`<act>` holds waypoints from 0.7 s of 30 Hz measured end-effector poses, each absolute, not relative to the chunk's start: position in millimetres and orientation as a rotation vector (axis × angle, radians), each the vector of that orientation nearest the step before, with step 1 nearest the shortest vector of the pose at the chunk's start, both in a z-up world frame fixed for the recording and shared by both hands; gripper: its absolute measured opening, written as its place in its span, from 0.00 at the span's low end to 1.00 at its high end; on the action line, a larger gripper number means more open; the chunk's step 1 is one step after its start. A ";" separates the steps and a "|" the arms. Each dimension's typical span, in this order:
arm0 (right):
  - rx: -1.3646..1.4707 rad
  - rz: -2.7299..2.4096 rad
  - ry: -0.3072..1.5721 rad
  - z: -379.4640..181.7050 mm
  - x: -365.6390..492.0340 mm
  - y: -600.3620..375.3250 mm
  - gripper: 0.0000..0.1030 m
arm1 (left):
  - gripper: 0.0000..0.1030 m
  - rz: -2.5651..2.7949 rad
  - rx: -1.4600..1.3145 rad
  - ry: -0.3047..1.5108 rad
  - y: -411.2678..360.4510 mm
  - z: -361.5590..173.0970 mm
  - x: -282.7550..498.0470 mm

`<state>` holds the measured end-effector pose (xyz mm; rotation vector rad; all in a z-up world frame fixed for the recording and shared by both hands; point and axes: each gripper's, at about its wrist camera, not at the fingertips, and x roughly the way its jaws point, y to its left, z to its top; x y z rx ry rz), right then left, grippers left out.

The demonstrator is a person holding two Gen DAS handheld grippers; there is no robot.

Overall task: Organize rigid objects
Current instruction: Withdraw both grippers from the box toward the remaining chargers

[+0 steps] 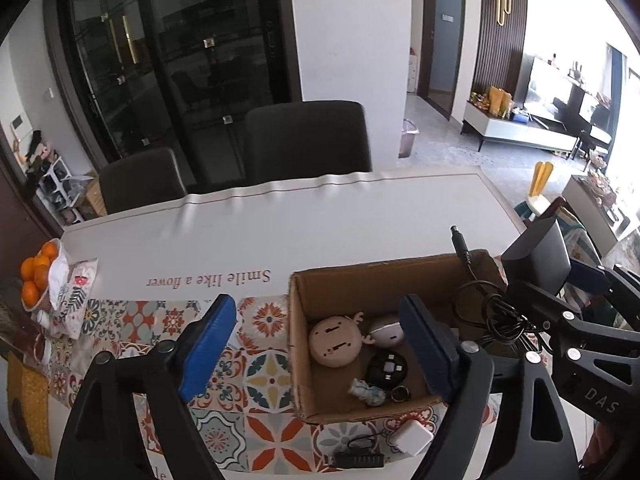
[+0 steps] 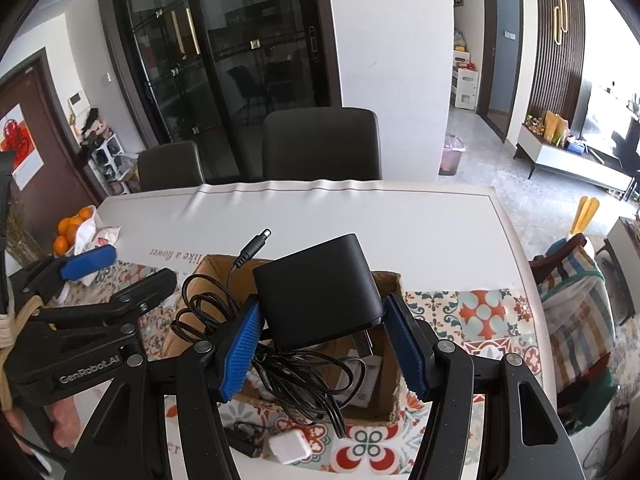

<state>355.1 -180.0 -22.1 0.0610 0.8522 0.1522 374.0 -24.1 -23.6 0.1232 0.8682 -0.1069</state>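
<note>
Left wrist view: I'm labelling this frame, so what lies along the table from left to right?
Oranges → patterned pouch → cardboard box → black power adapter, held in the right claw.

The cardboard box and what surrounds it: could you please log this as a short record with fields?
box: open cardboard box on the patterned tablecloth
inside box: round beige piece, white dome, black round item, small figurine
in front of box: white plug cube, black strip
right tongs: gripping black power adapter above the box, cable dangling
left tongs: open, nothing between them
table edge: oranges
</note>
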 end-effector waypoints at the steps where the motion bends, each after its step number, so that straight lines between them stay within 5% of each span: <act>1: 0.059 0.155 0.854 -22.6 356.2 -178.6 0.60 | 0.83 -0.103 0.120 0.868 -22.5 -22.5 374.3; 5: 0.062 0.173 0.862 -23.7 361.3 -172.8 0.60 | 0.83 -0.086 0.107 0.870 -13.0 -20.3 372.8; 8: 0.074 0.167 0.855 -22.0 362.9 -172.7 0.71 | 0.83 -0.076 0.093 0.865 -5.7 -18.6 370.3; 21: 0.050 0.168 0.831 -16.5 330.1 -165.1 0.74 | 0.90 -0.054 0.106 0.825 4.0 -11.4 328.5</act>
